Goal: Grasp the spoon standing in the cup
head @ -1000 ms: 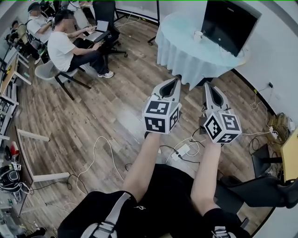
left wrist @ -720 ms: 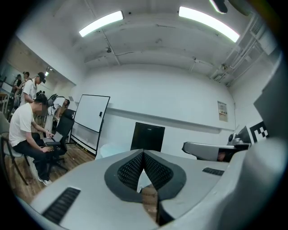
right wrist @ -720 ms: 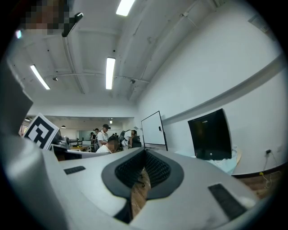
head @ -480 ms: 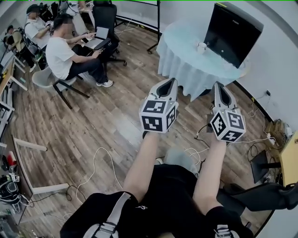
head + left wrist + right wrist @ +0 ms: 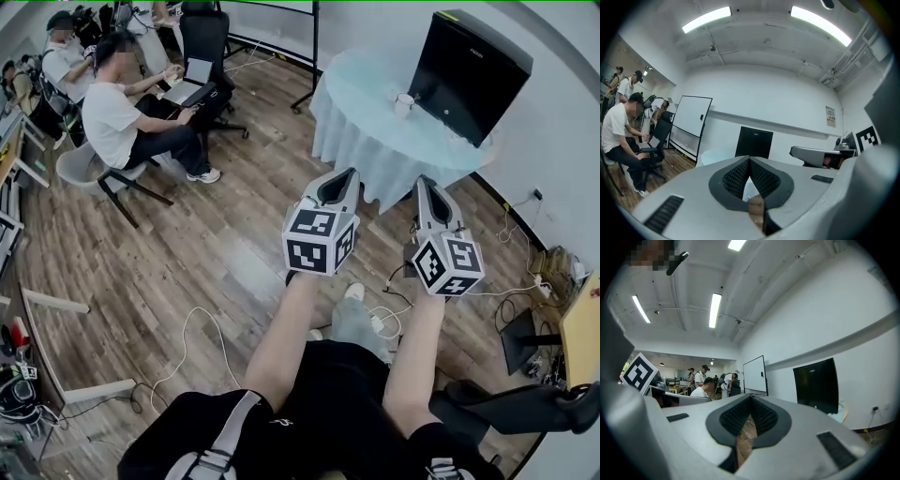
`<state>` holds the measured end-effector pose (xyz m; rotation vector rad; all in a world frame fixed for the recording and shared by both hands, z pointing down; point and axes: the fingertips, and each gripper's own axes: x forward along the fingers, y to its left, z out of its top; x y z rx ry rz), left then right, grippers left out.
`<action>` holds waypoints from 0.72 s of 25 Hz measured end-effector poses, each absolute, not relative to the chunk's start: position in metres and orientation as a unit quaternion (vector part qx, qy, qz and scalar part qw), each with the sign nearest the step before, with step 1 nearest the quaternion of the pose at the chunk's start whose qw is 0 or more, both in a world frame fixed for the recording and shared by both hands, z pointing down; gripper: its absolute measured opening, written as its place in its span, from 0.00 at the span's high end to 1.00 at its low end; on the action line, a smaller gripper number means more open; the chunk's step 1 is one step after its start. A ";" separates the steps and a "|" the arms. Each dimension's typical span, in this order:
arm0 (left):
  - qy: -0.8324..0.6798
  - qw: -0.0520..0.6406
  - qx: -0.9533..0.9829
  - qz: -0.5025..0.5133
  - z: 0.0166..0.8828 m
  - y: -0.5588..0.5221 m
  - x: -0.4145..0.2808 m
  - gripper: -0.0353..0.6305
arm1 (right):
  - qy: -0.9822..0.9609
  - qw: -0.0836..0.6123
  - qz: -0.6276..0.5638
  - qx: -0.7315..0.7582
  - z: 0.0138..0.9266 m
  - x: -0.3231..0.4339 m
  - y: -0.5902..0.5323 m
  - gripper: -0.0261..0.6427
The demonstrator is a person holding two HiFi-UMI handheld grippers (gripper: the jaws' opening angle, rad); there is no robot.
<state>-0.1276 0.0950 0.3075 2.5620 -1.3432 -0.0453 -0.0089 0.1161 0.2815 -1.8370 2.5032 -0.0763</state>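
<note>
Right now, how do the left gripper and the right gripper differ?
In the head view the left gripper leans right, the right gripper leans slightly left. The left gripper's own view has the black monitor straight over its jaws; the right gripper's has a whiteboard there, the monitor off to the right. Both are shut on nothing, above the wooden floor.

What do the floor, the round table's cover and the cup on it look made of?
Floor: wood or wood-look planks, matte brown, with plank seams and grain. Table cover: thin pale-blue cloth, hanging in folds at the edge. Cup: white, likely ceramic, though too small to tell.
</note>
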 end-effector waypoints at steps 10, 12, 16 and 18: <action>-0.433 0.177 0.883 0.019 0.360 0.038 -0.069 0.93 | 0.791 -0.016 -0.076 -0.607 0.331 0.041 0.062 0.95; -0.433 0.185 0.882 0.022 0.367 0.025 -0.059 0.93 | 0.789 -0.020 -0.083 -0.609 0.337 0.052 0.049 0.95; -0.438 0.196 0.877 0.026 0.376 -0.010 -0.042 0.93 | 0.789 -0.022 -0.091 -0.608 0.342 0.071 0.018 0.95; -0.438 0.207 0.874 0.036 0.389 -0.025 -0.032 0.93 | 0.788 -0.025 -0.099 -0.607 0.349 0.081 0.002 0.95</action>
